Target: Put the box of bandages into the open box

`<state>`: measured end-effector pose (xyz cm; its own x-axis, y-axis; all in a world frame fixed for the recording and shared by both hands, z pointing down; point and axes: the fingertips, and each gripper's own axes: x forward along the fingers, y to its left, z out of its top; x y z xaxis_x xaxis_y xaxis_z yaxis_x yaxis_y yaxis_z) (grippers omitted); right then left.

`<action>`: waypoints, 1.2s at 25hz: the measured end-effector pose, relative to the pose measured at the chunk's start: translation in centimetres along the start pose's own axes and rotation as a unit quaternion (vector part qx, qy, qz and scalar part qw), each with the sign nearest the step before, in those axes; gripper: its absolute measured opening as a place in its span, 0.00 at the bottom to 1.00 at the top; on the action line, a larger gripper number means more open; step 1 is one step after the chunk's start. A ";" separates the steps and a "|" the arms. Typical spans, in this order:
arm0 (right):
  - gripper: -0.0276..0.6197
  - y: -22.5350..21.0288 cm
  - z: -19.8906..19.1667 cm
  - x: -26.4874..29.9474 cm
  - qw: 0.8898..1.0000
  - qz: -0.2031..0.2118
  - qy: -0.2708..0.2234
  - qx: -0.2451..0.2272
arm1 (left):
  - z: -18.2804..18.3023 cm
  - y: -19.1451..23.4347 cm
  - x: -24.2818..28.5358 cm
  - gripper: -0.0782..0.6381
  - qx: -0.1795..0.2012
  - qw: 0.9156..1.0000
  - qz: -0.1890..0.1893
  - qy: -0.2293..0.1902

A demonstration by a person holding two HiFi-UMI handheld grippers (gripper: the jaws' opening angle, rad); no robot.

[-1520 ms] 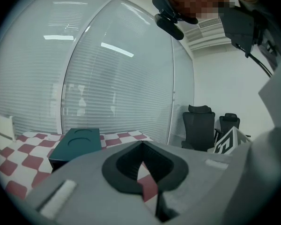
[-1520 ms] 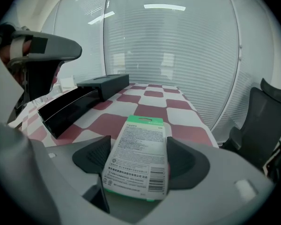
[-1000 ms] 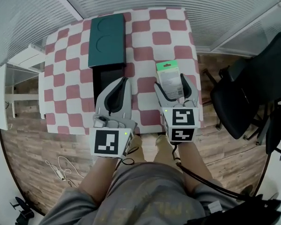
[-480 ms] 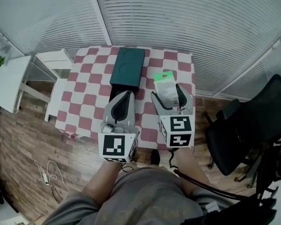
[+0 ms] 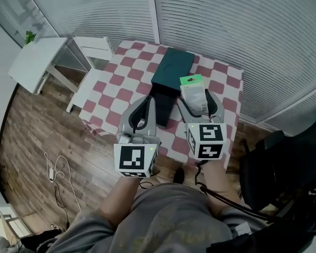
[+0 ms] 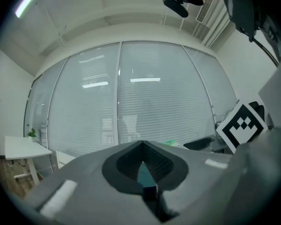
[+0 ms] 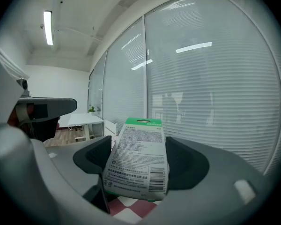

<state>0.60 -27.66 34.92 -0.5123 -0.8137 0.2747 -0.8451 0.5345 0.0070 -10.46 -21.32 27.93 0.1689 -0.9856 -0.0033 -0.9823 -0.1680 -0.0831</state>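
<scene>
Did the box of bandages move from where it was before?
Yes. The box of bandages, held in the right gripper, now looks further left, closer to the dark green box on the checkered table.

The worktop [image 5: 121,83] wears a checked cloth, matt. The box of bandages [image 7: 139,158] is smooth printed card. The open box [image 5: 172,67] looks matt; the left claw [image 6: 143,172], matt grey plastic — the floor [image 5: 37,125], wood planks.

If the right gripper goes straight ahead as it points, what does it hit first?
Likely the window blinds: the right gripper, clamping the box of bandages, seems to aim over the table.
</scene>
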 end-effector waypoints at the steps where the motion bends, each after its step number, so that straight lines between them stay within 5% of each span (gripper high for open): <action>1: 0.64 0.5 -0.3 0.3 1.000 0.004 0.003 0.000 | -0.3 0.5 -0.3 0.11 -0.002 1.000 0.003 0.003; 14: 0.65 6.9 -4.5 7.3 0.996 -0.027 0.062 0.053 | -3.5 9.3 3.0 0.11 -0.012 0.998 -0.051 0.025; 30: 0.65 9.6 -13.3 12.6 0.966 -0.127 0.157 0.162 | -11.2 12.8 7.5 0.11 -0.034 0.981 -0.167 0.095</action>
<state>-11.93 -29.73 51.18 -0.2528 -0.7721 0.5830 -0.9671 0.1848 -0.1746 -22.68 -31.06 38.06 0.4709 -0.8594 0.1994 -0.8786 -0.4771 0.0189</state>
